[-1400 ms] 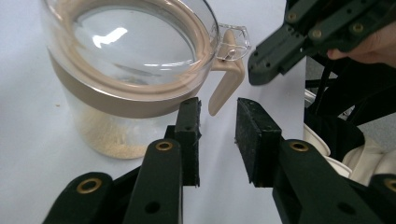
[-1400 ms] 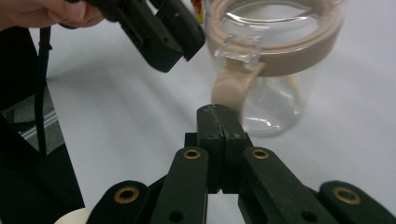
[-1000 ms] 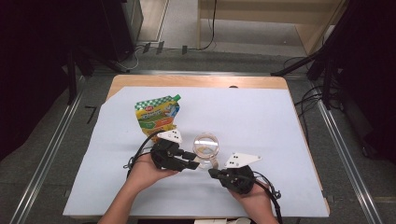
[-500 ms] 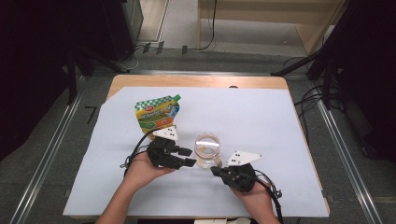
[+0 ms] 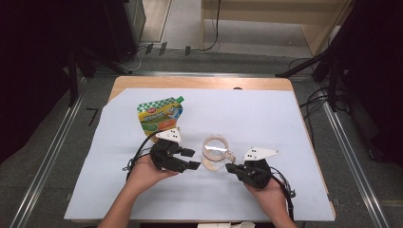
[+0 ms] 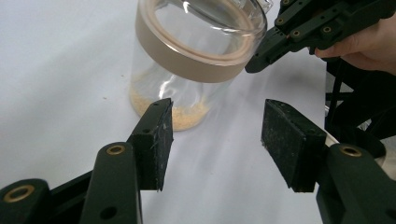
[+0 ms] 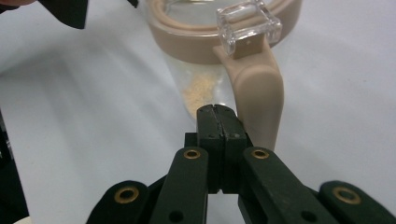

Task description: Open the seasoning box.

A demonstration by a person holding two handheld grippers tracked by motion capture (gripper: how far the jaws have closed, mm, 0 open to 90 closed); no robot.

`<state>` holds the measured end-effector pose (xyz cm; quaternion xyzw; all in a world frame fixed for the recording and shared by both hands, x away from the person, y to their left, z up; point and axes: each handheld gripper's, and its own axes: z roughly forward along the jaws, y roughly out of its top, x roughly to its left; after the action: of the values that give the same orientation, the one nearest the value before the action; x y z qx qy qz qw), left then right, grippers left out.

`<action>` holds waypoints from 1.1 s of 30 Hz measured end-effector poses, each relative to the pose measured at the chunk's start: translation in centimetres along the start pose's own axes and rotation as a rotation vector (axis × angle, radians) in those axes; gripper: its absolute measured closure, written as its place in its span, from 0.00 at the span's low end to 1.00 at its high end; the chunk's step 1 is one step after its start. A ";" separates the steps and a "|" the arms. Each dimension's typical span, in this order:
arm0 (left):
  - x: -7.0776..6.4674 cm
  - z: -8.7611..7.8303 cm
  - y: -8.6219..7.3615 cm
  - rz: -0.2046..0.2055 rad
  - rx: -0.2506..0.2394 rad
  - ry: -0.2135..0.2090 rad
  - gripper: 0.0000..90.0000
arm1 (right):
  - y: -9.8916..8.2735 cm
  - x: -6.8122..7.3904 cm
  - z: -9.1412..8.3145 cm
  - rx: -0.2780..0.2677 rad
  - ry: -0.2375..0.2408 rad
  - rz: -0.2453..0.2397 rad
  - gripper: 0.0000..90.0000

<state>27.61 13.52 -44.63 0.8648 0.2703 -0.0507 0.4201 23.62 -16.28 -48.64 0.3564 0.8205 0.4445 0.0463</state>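
A clear glass jar (image 5: 215,151) with a tan rim band and a tan handle (image 7: 257,93) stands upright on the white sheet, a little yellow powder at its bottom. My left gripper (image 5: 191,159) lies just left of it. Its jaws have just been opening, and the jar (image 6: 196,56) stands ahead of the left gripper (image 6: 217,121), not between the pads. My right gripper (image 7: 218,112) is shut with nothing in it, its tip close against the jar (image 7: 201,42) beside the handle. In the high view the right gripper (image 5: 229,167) sits at the jar's right front.
A green and yellow spouted pouch (image 5: 160,118) lies flat behind my left hand. The white sheet (image 5: 266,118) covers most of the wooden table, with bare room at the right and far side. Cables trail from both grippers toward the front edge.
The left jaws have spread wider apart. My right hand has shifted a little to the right and away from me along the jar's side. The jar and pouch stay where they were.
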 end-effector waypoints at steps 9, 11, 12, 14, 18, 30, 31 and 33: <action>-0.2 0.4 0.1 0.025 -0.002 0.023 0.48 | 0.2 -2.8 -0.3 -0.007 -0.038 0.063 1.00; -0.2 0.5 0.1 0.032 0.002 0.031 0.48 | 0.2 -3.2 -0.4 -0.011 -0.039 0.068 1.00; -0.2 0.6 0.1 0.032 0.002 0.031 0.48 | 0.3 -3.4 -0.5 -0.013 -0.039 0.071 1.00; -0.2 0.7 0.1 0.038 -0.004 0.040 0.48 | 0.4 -3.7 -0.5 -0.015 -0.043 0.075 1.00; -0.3 1.0 0.3 0.044 -0.003 0.048 0.48 | 0.7 -4.3 -0.1 -0.020 -0.063 0.059 1.00; -0.3 2.1 0.6 0.027 0.001 0.029 0.49 | 1.5 -6.3 1.2 -0.051 -0.106 0.063 1.00; -0.3 2.2 0.6 0.025 0.008 0.022 0.52 | 1.6 -6.5 1.3 -0.054 -0.102 0.066 1.00; -0.3 2.3 0.7 0.025 0.012 0.027 0.53 | 1.6 -7.0 1.5 -0.069 -0.055 0.096 1.00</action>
<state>28.00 11.30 -45.49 0.8713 0.2646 -0.0355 0.4118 30.23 -19.04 -49.97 0.4059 0.7849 0.4644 0.0599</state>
